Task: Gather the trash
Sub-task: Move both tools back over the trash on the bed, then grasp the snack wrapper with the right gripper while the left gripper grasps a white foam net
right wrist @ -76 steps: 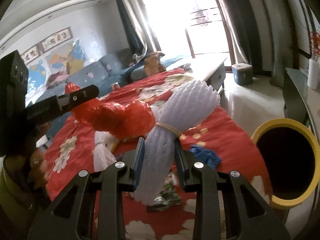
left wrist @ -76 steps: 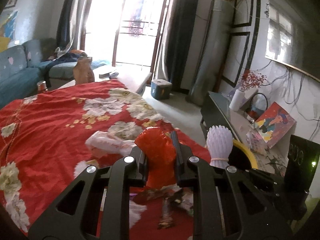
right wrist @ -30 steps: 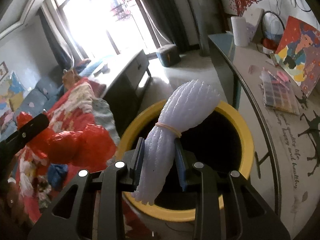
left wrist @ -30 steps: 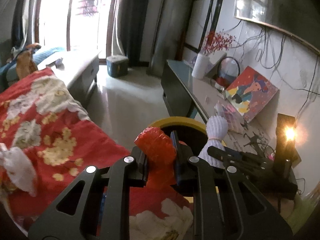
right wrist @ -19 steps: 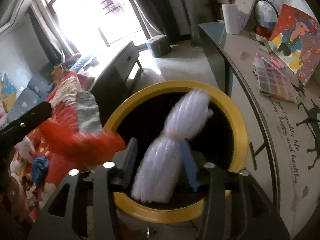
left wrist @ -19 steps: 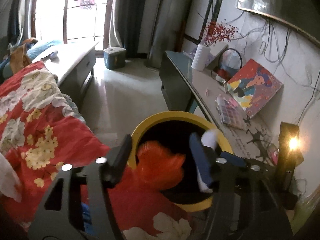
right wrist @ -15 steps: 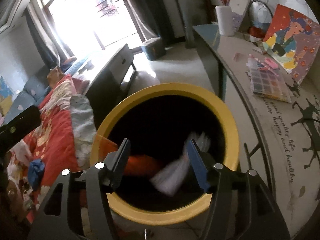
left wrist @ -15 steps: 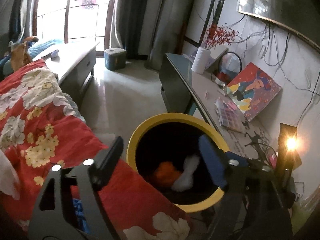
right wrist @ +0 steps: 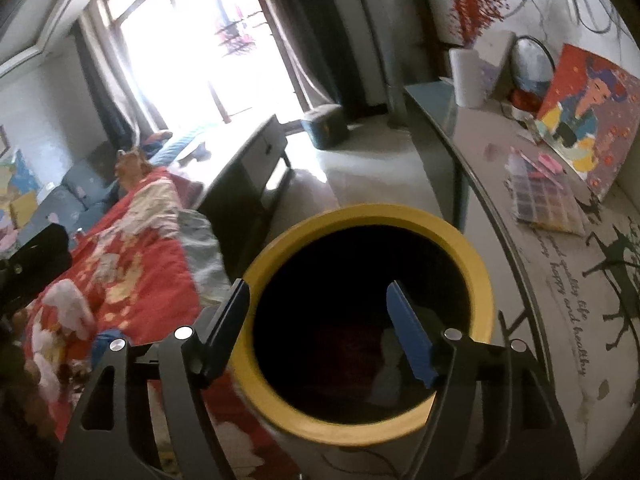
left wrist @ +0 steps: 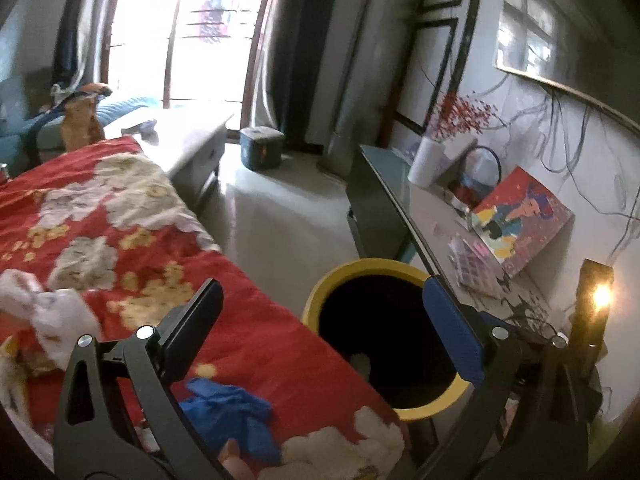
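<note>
A yellow-rimmed bin (left wrist: 362,268) (right wrist: 476,264) stands between the red flowered table cover (left wrist: 120,240) and a glass side table (right wrist: 560,264). My left gripper (left wrist: 320,320) is open and empty, to the left of and above the bin. My right gripper (right wrist: 318,320) is open and empty right over the bin's mouth. Inside the bin lie the white foam net (right wrist: 390,364) and the red plastic bag (right wrist: 340,340), dim in the dark. On the cover lie a blue crumpled scrap (left wrist: 228,412) and a white crumpled piece (left wrist: 52,312).
The glass side table (left wrist: 404,200) holds a painting (left wrist: 520,220), a bead box (right wrist: 540,196) and a white vase (left wrist: 428,164). A low cabinet (right wrist: 248,148) and a small blue box (left wrist: 262,152) stand towards the bright balcony door. A sofa (right wrist: 68,200) lies far left.
Both grippers swung from the table cover to the bin and opened. The red bag and the white foam net dropped into the bin. The left gripper has since shifted left.
</note>
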Motion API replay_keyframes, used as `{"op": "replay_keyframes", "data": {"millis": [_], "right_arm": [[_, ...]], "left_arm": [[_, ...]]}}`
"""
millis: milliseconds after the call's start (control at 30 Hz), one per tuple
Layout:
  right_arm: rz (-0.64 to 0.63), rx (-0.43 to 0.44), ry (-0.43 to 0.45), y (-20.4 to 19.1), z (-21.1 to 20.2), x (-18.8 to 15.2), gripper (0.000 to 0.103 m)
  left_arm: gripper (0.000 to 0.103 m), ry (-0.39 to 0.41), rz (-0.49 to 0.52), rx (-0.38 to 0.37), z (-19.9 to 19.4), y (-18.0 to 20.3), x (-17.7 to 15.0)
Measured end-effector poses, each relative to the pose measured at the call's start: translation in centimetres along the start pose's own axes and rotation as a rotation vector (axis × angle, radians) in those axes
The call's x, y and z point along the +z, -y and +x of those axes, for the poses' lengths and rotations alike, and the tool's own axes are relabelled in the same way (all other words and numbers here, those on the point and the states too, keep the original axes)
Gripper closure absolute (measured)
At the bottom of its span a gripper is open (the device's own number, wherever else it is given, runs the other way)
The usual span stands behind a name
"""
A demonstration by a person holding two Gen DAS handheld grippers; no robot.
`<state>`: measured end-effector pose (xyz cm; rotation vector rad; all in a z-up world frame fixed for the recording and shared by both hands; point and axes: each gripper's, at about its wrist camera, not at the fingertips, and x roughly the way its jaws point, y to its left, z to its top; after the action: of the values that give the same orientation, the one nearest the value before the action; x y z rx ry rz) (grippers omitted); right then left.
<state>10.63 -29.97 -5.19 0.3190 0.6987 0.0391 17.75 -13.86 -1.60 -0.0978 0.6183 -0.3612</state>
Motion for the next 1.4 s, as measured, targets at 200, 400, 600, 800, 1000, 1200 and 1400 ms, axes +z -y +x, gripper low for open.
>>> {"op": "replay_keyframes", "data": {"millis": [200,400,600,800,1000,1200,1400], "right_arm": [[-0.041,0.063,0.016,-3.2,-1.1,0.0,0.032],[-0.109,0.12,0.016,-6.8,-1.8,-0.6,0.031],[-0.182,0.178,0.01,-10.1,-2.2,-1.4,0.031],[-0.241,0.233,-0.009,-13.0,-2.5,-2.4,0.031],[-0.303,0.279,-0.038,-15.6,-2.8,-4.2,0.031],[-0.362,0.324,-0.084,-18.1,-2.6,-5.7,0.031],[-0.403,0.36,-0.157,-19.9,-1.9,-7.2,0.031]], "left_arm": [[0.011,0.038,-0.025,0.06,-2.4,-2.4,-0.2],[0.011,0.077,-0.027,0.12,-4.7,-4.5,-0.6],[0.011,0.115,-0.068,0.159,-6.9,-6.7,-0.8],[0.011,0.139,-0.102,0.204,-8.8,-8.9,-1.4],[0.011,0.154,-0.152,0.255,-10.7,-11.7,-2.2],[0.011,0.158,-0.198,0.303,-12.4,-14.1,-3.1],[0.011,0.139,-0.222,0.349,-13.5,-16.1,-4.1]]}}
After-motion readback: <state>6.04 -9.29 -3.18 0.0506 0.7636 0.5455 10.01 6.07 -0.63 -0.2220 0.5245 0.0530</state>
